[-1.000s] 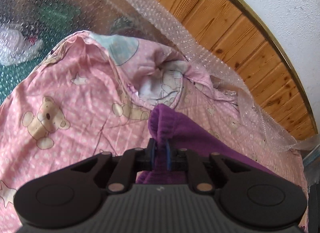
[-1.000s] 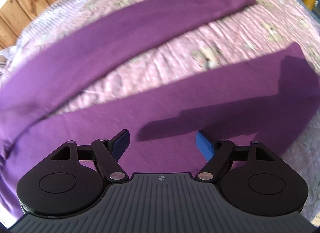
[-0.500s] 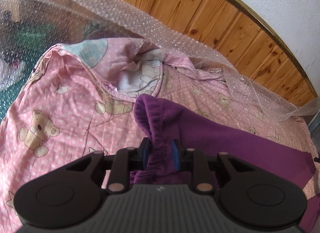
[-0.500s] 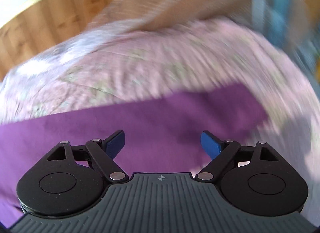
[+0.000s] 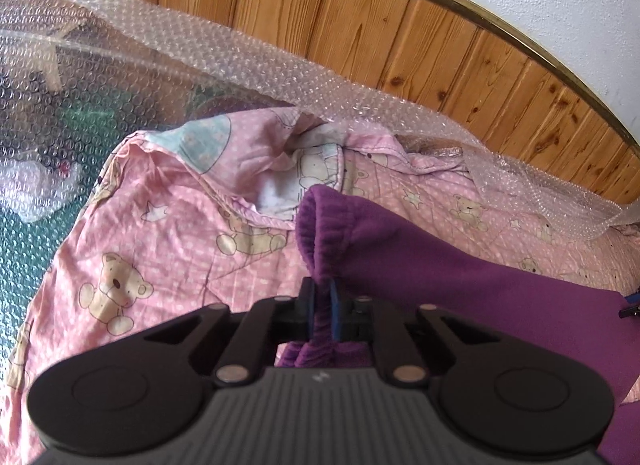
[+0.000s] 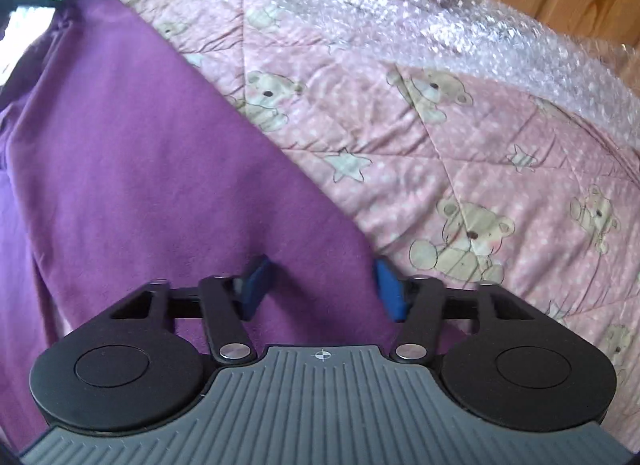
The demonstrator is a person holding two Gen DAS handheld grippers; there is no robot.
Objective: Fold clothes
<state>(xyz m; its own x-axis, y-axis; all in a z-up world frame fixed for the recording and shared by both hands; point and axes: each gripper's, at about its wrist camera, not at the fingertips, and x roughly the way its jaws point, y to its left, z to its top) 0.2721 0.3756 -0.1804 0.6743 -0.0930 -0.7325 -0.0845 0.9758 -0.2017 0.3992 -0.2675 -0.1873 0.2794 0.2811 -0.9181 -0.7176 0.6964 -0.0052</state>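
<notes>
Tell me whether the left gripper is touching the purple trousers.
Touching. The left wrist view shows the left gripper shut on the gathered waistband of the purple trousers.

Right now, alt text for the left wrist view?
The left claw is shut on the ribbed waistband of purple trousers, lifting it off a pink teddy-bear quilt. Bubble wrap lies along the quilt's far edge, below a wooden headboard.
</notes>
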